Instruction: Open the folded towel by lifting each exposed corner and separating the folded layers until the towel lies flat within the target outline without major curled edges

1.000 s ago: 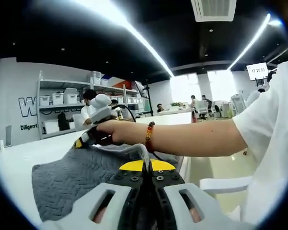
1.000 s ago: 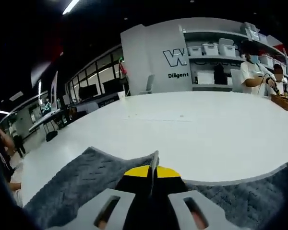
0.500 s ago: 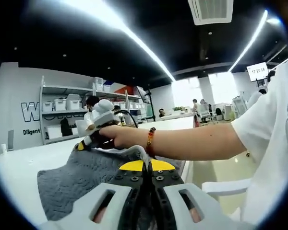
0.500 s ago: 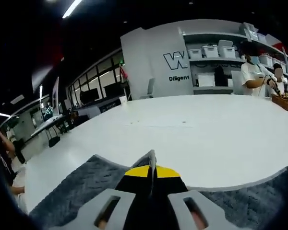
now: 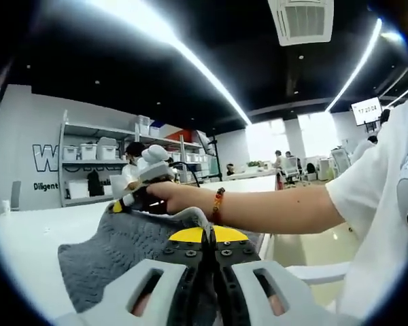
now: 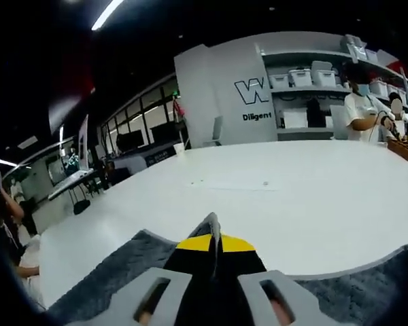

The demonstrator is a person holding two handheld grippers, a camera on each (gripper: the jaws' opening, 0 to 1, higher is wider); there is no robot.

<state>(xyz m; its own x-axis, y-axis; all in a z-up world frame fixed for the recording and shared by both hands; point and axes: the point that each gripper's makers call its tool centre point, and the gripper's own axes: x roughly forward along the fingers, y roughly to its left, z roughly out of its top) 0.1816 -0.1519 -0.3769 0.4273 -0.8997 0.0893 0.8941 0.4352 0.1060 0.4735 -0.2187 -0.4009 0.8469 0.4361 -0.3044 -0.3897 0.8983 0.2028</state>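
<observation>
Bins line shelves; both hand-held grippers pinch the grey towel.

Grey towel with a herringbone weave. White counter. Left tool and right tool: grey jaws, black inner faces, yellow tips. Red, orange and dark beaded bracelet. White sleeve. Grey wall with white lettering.

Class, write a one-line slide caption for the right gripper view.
Right gripper, shut on a grey towel edge, lifts it above a white table.
</observation>
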